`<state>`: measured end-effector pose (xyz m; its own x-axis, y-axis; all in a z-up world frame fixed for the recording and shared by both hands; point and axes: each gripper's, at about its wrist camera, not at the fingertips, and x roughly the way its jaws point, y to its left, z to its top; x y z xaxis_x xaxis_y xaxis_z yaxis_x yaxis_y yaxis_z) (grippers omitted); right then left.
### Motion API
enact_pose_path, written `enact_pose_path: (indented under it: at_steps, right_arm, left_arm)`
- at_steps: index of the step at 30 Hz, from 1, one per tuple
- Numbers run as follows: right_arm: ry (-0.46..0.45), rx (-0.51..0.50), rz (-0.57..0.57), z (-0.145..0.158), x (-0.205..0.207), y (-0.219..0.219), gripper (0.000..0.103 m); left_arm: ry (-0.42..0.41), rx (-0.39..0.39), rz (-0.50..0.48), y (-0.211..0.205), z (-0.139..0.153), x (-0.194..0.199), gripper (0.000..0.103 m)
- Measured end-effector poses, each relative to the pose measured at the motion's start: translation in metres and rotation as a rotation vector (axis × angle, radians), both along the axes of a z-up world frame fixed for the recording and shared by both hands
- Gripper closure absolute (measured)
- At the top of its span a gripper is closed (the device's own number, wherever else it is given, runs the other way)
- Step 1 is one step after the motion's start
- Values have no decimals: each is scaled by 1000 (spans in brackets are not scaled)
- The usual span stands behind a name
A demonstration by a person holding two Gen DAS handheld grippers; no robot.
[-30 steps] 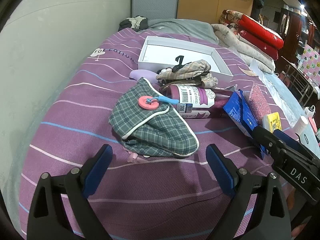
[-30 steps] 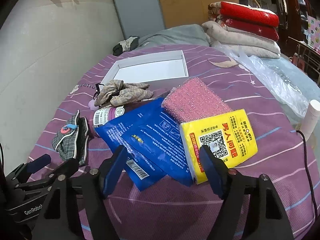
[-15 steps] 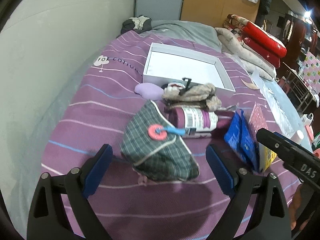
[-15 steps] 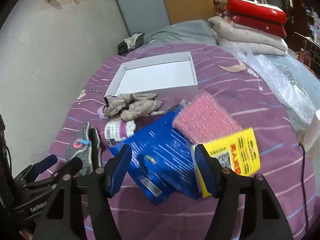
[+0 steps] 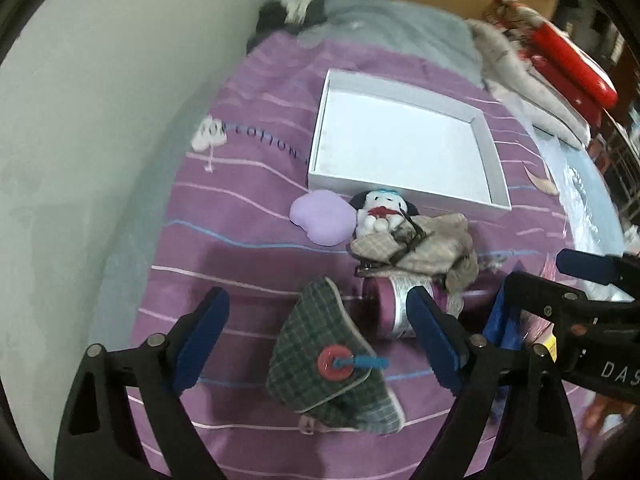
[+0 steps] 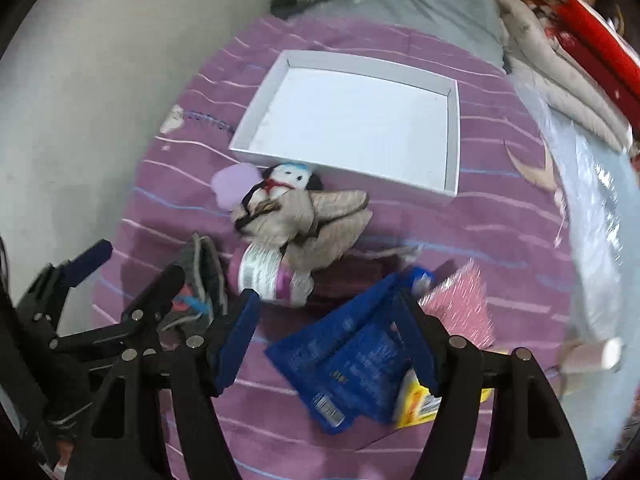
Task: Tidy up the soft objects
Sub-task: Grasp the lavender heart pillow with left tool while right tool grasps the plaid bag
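Observation:
An empty white box (image 5: 400,152) (image 6: 360,120) lies on the purple striped bedspread. In front of it lie a lilac pad (image 5: 322,216), a small white plush dog (image 5: 382,210) (image 6: 288,178) and a beige plaid cloth bundle (image 5: 420,246) (image 6: 308,224) over a purple bottle (image 5: 396,308) (image 6: 268,276). A green plaid pouch with a red ring (image 5: 332,364) lies between the fingers of my open, empty left gripper (image 5: 316,340). My right gripper (image 6: 328,340) is open and empty above a blue packet (image 6: 348,356).
A pink bubble pouch (image 6: 460,304) and a yellow packet (image 6: 416,404) lie beside the blue packet. Clear plastic wrap (image 6: 600,216) and folded red and beige quilts (image 5: 552,76) are at the right. A wall (image 5: 80,120) borders the bed's left side.
Both grippers have risen and now look down more steeply on the bed. The plush dog behind the cloth bundle has come into view. Both stay open.

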<state>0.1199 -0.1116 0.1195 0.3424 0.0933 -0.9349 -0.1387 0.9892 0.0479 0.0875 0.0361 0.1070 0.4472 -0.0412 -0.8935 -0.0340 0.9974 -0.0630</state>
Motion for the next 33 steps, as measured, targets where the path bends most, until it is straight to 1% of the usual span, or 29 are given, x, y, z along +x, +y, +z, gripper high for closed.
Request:
enact_pose_path:
  at_steps: [1,3,5,6,7,8,9,10,12,13,14,16,17,18,19,20,21,22,24,25,26,27,28,30,31,32,33]
  right_arm:
    - [7,8,-10,3,7,-1,34]
    - [26,71,-36,7,16,-7,34]
    - [32,169,-89,10,26,-16,34]
    - [29,237,-129,11,31,-23,34]
    - [30,281,-163,11,38,-28,34]
    - [29,316,-209,11,48,-32,34]
    - [7,359,-285,13,56,-41,34]
    - [-26,380,-336,17,65,-42,34]
    - [-155,409,-414,24,68,-52,34]
    - [-244,415,-430,26,65,-55,34]
    - [-316,418,-431,25,58,-57,34]
    - [-479,428,-372,15,38,-59,33]
    - [-548,424,-340,11,29,-61,27]
    - [-623,398,-313,5,19,-62,22]
    - [-690,345,-295,0,9,-61,18]
    - [-732,286,-282,-4,4,-59,18]
    - [-744,217,-269,-8,1,-56,17]
    - [-718,148,-250,-13,5,-53,17]
    - [-621,35,-197,-20,17,-45,17]
    - [-566,-18,-182,-24,24,-40,17]
    - [-532,-49,-180,-26,28,-36,17]
    - [-530,-47,-170,-28,30,-33,17]
    - [-551,-19,-157,-33,26,-36,17]
    - [-605,64,-129,-33,16,-37,17]
    - [-618,80,-131,-33,9,-37,17]
    - [-620,89,-138,-35,9,-37,17]
    - [-601,104,-137,-35,8,-38,17]
  left_arm:
    - [32,-40,10,4,1,8,14]
    - [83,-114,29,13,5,25,14]
    - [110,-127,51,17,11,39,14]
    - [126,-133,66,20,13,46,14]
    - [147,-149,91,23,15,55,15]
    - [164,-190,125,27,18,66,18]
    - [172,-229,147,28,19,73,19]
    - [177,-293,170,31,22,82,20]
    - [158,-353,163,30,26,90,20]
    - [134,-371,153,29,26,89,20]
    - [107,-373,147,29,24,86,20]
    - [58,-353,143,29,15,79,20]
    - [49,-347,144,30,9,77,22]
    - [52,-347,151,31,2,77,24]
    - [62,-352,161,33,-7,78,30]
    - [79,-364,179,37,-18,78,35]
    - [89,-374,188,40,-25,81,36]
    - [102,-385,197,43,-32,83,38]
    - [116,-400,215,48,-44,86,45]
    - [117,-409,222,51,-48,88,47]
    - [115,-419,222,51,-49,88,47]
    - [109,-430,215,52,-51,89,47]
    - [104,-434,208,52,-52,89,47]
    - [97,-441,190,51,-55,92,47]
    - [111,-444,177,49,-59,95,47]
    - [123,-446,172,47,-63,96,47]
    - [133,-448,170,47,-66,97,47]
